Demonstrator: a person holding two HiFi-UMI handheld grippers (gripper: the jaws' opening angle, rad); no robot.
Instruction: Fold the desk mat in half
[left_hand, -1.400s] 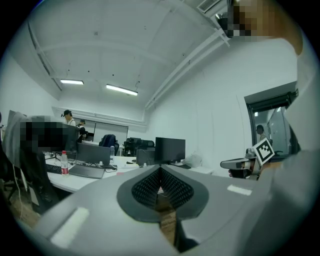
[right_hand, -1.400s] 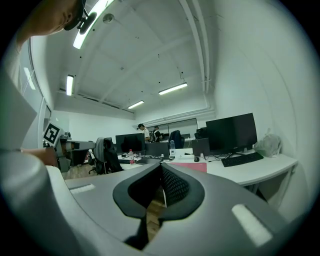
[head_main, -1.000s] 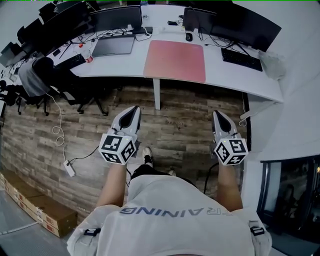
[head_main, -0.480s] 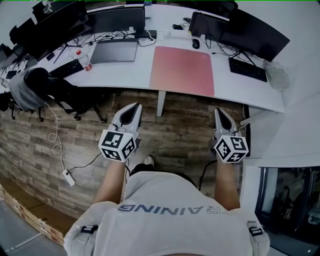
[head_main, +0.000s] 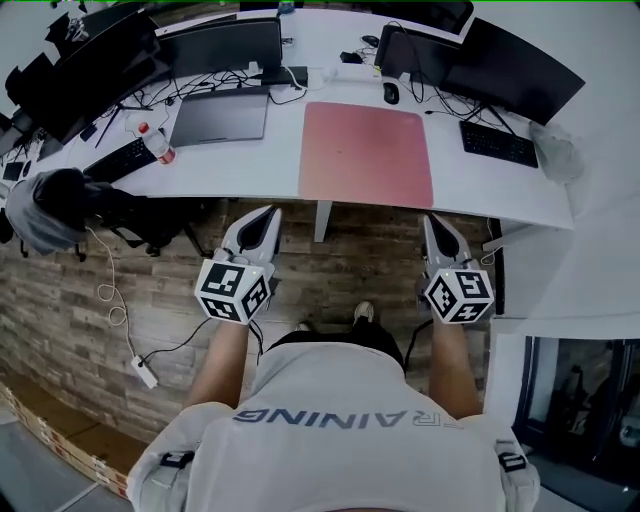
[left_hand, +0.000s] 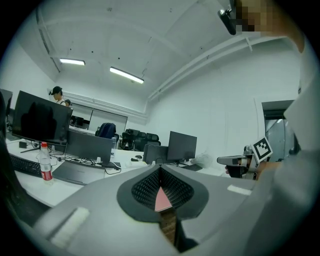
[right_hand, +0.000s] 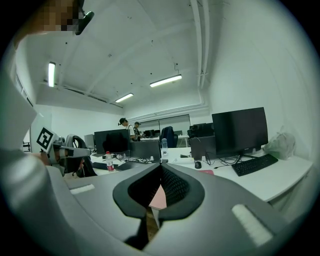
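One pink desk mat (head_main: 366, 153) lies flat and unfolded on the white tabletop (head_main: 250, 172), ahead of the fingers and between the two pairs. There are two grippers. The left gripper (head_main: 270, 212) and the right gripper (head_main: 432, 220) both have their fingers clenched on nothing, and both are short of the tabletop's near edge, over the wooden floor (head_main: 150, 290).

Left of the mat are one grey flat device (head_main: 220, 117), one red-labelled bottle (head_main: 158, 145) and one keyboard (head_main: 122, 160). A second keyboard (head_main: 500, 143) lies right of the mat. One mouse (head_main: 390, 93) sits beyond the mat, before several dark monitors. One tabletop leg (head_main: 322, 220) stands between the two pairs of fingers, and a draped chair (head_main: 60, 200) stands far left.
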